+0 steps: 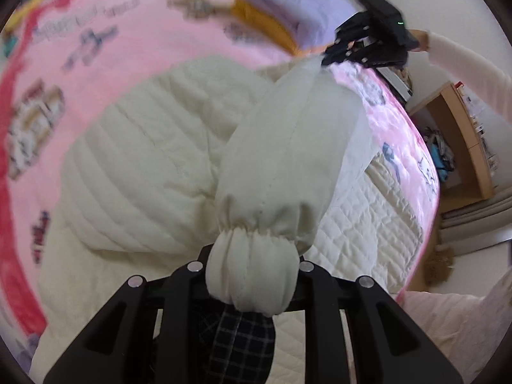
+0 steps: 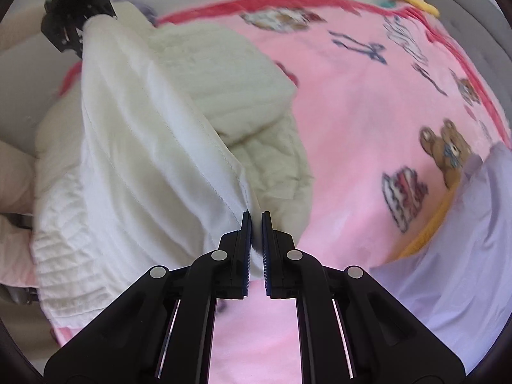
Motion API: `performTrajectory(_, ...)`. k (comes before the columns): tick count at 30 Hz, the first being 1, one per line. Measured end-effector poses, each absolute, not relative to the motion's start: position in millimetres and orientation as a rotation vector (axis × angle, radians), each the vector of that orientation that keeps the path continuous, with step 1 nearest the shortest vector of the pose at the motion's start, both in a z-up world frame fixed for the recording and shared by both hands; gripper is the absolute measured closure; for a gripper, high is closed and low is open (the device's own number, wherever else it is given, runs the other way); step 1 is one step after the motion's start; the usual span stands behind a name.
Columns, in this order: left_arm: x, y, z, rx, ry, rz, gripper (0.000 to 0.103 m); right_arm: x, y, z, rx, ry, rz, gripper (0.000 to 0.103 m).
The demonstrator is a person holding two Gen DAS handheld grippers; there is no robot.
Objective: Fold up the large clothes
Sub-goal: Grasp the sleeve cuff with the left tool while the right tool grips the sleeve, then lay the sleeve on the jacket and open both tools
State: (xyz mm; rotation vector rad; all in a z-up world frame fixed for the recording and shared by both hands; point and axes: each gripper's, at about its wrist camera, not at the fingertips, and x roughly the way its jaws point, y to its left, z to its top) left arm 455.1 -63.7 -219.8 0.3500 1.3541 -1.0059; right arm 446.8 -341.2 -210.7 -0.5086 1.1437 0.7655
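gathered elastic cuff of the cream quilted jacket sleeve (image 1: pixel 252 275) fills the foreground of the left wrist view, bunched between the left tongs (image 1: pixel 252 291), which are clenched on it. only this view shows the sleeve running taut across to the right tongs (image 1: pixel 339 54) at its far end, plus a wooden shelf unit (image 1: pixel 464 140) off the bed's edge.

the right wrist view shows what the other cannot: the right tongs (image 2: pixel 256 220) nearly closed, pinching a stitched edge of the cream quilted jacket (image 2: pixel 134 147) (its pale lining facing up), with the left tongs (image 2: pixel 75 16) far off at top left.

count: one jacket, lying partly folded on one pink fleece blanket with bear prints (image 2: pixel 352 112) that covers the bed; one lilac cloth (image 2: pixel 464 256) over an orange one (image 2: pixel 428 227) beside it; two tongs, both gripping fabric.
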Motion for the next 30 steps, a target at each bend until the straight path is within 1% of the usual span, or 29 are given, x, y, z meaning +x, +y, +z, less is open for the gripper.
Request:
performTrajectory(4, 471, -66, -289, 0.257, 1.557, -0.971, 0.079, 455, -335, -248, -0.518, 1.224, 0.683, 0.097)
performTrajectory(6, 468, -66, -306, 0.238, 1.577, -0.971, 0.078, 454, -331, -262, -0.537, 1.236, 0.661, 0.097)
performTrajectory(9, 465, -68, -315, 0.218, 1.603, -0.995, 0.077, 450, -325, -293, -0.603, 1.259, 0.622, 0.097)
performTrajectory(11, 466, -68, -320, 0.229, 1.609, -1.008, 0.074, 449, -325, -306, -0.579, 1.278, 0.599, 0.097)
performTrajectory(13, 472, -66, -321, 0.201, 1.62, -1.026, 0.073, 450, -324, -308, -0.546, 1.278, 0.559, 0.095)
performTrajectory(15, 471, -61, -311, 0.189, 1.592, -1.048, 0.07, 440, -324, -296, -0.56, 1.205, 0.536, 0.09)
performTrajectory(16, 467, -58, -305, 0.205, 1.562, -1.053, 0.065, 435, -325, -289, -0.562, 1.17, 0.53, 0.078)
performTrajectory(17, 462, -54, -293, 0.226, 1.511, -1.052, 0.062, 426, -328, -278, -0.561, 1.121, 0.517, 0.061)
performTrajectory(18, 457, -49, -282, 0.229, 1.467, -1.052, 0.056, 416, -332, -265, -0.542, 1.069, 0.506, 0.052)
performTrajectory(19, 452, -44, -273, 0.224, 1.429, -1.046, 0.048, 409, -335, -256, -0.52, 1.035, 0.502, 0.039)
performTrajectory(20, 447, -39, -264, 0.22, 1.387, -1.025, 0.045, 397, -338, -244, -0.486, 0.983, 0.491, 0.037)
performTrajectory(21, 442, -32, -256, 0.22, 1.349, -1.0, 0.038, 390, -341, -236, -0.467, 0.946, 0.476, 0.036)
performTrajectory(22, 437, -23, -246, 0.231, 1.304, -0.96, 0.035, 377, -343, -225, -0.449, 0.889, 0.446, 0.036)
performTrajectory(24, 427, -6, -230, 0.227, 1.221, -0.872, 0.035, 358, -345, -213, -0.444, 0.807, 0.385, 0.037)
performTrajectory(26, 419, 2, -216, 0.207, 1.15, -0.824, 0.035, 330, -337, -205, -0.427, 0.747, 0.395, 0.05)
performTrajectory(27, 407, -3, -207, 0.206, 1.086, -0.834, 0.035, 320, -330, -206, -0.43, 0.75, 0.42, 0.053)
performTrajectory(28, 391, -15, -197, 0.271, 0.999, -0.851, 0.035, 312, -326, -209, -0.444, 0.754, 0.433, 0.056)
performTrajectory(30, 367, -47, -195, 0.445, 0.907, -0.919, 0.035, 297, -309, -221, -0.51, 0.756, 0.453, 0.057)
